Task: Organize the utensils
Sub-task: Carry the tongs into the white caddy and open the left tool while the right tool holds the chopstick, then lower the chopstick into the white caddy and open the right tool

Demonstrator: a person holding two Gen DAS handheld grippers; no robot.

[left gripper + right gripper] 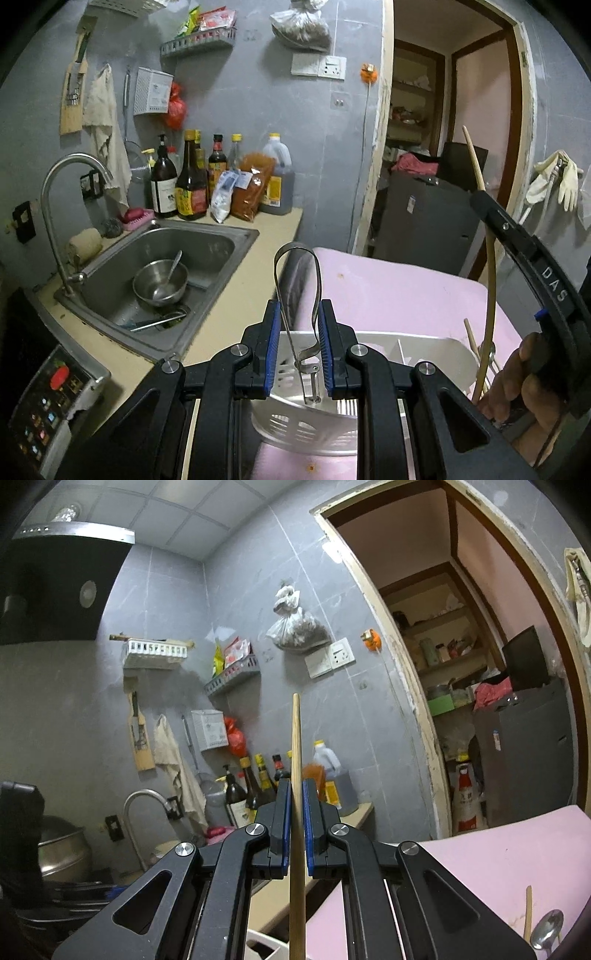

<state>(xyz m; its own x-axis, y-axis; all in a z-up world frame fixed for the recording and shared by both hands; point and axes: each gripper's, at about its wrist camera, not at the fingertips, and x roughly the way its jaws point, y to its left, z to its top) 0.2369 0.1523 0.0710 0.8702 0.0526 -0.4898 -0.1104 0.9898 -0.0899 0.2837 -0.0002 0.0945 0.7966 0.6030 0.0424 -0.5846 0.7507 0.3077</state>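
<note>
In the lower middle of my left view, my left gripper (299,354) is clamped on one metal peeler (297,295), its long axis upright, looped handle toward the top of the frame, directly over the single white utensil holder (295,424). My right gripper (295,823) pinches one wooden chopstick (296,812), standing vertical mid-frame, tip up. Farther left, one sink (207,236) holds one steel bowl (160,282).

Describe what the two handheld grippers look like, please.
Both are black, with angular linkage arms joined by round silver pivot pins and triangular cut-outs. The left gripper and right gripper each carry ribbed blue pads inside their fingers. The right one's curved black frame bears white letters DAS. No sleeve or cable shows.
</note>
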